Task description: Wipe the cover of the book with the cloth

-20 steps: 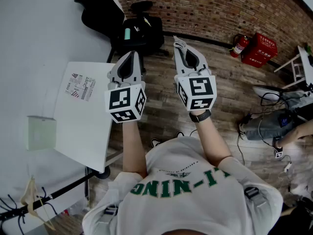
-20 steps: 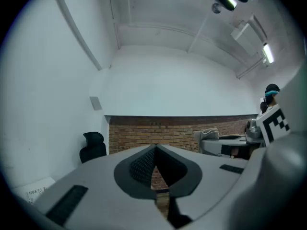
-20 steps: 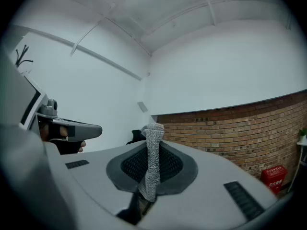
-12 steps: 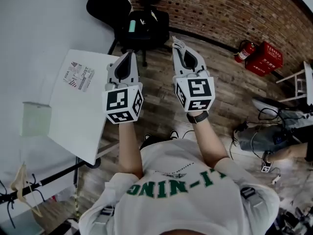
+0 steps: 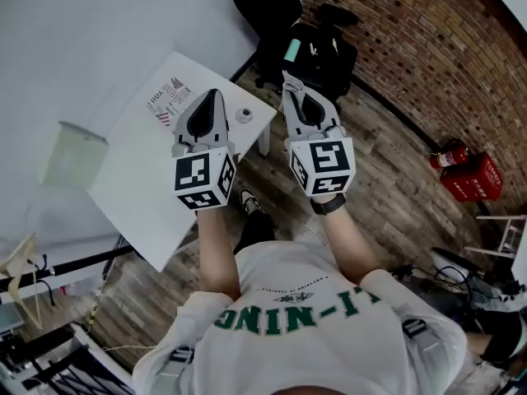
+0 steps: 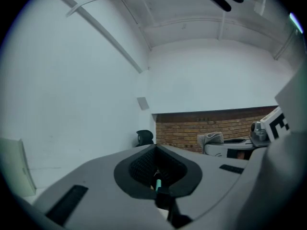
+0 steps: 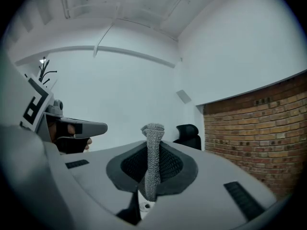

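holding cloth (image 7: 152, 159) nipped in right claw (image 5: 296, 95), left claw (image 5: 211, 105) closed narrow on nothing, both raised clear of desk (image 5: 140, 196) with book (image 5: 169, 101) lying at 10 o'clock of left claw; likely to lose the thin-nipped cloth on first stroke, or to skid the unheld book off the desk edge.

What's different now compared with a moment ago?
The person has turned toward the white table, which in the head view has moved from the left side to under the left gripper. Nothing was grabbed or released: the right gripper stays shut on the grey cloth, and the book lies untouched.
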Action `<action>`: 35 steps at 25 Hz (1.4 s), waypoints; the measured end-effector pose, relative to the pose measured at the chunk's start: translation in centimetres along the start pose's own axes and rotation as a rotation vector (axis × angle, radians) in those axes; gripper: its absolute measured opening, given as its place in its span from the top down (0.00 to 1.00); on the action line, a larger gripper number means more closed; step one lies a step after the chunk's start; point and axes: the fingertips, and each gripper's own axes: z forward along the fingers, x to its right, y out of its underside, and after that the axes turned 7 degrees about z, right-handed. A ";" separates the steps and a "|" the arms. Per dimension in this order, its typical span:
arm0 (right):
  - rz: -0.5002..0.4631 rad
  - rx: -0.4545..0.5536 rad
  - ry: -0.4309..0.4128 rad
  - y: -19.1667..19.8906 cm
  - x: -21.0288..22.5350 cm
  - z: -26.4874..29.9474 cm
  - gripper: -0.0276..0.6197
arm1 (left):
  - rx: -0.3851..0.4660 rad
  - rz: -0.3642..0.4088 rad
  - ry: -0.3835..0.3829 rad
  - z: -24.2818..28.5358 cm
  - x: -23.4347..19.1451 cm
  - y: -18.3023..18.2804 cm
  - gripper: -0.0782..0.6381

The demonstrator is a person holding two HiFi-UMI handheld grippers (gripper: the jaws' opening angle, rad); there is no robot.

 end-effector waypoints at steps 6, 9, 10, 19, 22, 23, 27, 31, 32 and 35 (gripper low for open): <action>-0.020 -0.015 -0.162 -1.9 -8.7 14.4 0.90 | -0.025 -0.028 -0.138 4.1 -14.6 0.7 0.88; -0.019 -0.028 -0.242 -2.1 -13.2 20.6 0.90 | -0.031 -0.033 -0.204 5.2 -21.5 0.8 0.88; -0.010 -0.035 -0.268 -2.0 -14.6 22.2 0.90 | -0.034 -0.033 -0.222 5.3 -23.4 1.0 0.88; -0.011 -0.138 -0.481 1.7 -25.2 32.6 0.90 | -0.099 -0.071 -0.376 4.1 -35.5 5.6 0.88; 0.010 -0.214 -0.574 4.8 -27.4 35.7 0.90 | -0.121 -0.089 -0.420 4.7 -38.0 8.1 0.88; 0.017 -0.248 -0.599 6.0 -28.0 36.8 0.90 | -0.124 -0.097 -0.434 5.0 -38.9 8.8 0.88; 0.041 -0.528 -0.701 14.1 -30.8 40.8 0.90 | -0.116 -0.141 -0.471 6.0 -41.9 10.9 0.88; 0.105 -0.783 -0.739 22.8 -32.7 43.8 0.89 | -0.138 -0.151 -0.525 6.3 -44.4 12.7 0.88; 0.121 -0.841 -0.731 24.7 -33.0 44.6 0.89 | -0.150 -0.155 -0.538 6.4 -45.0 13.3 0.88; 0.231 -1.051 -0.745 29.5 -35.1 46.0 0.90 | -0.198 -0.181 -0.569 6.0 -46.0 15.7 0.88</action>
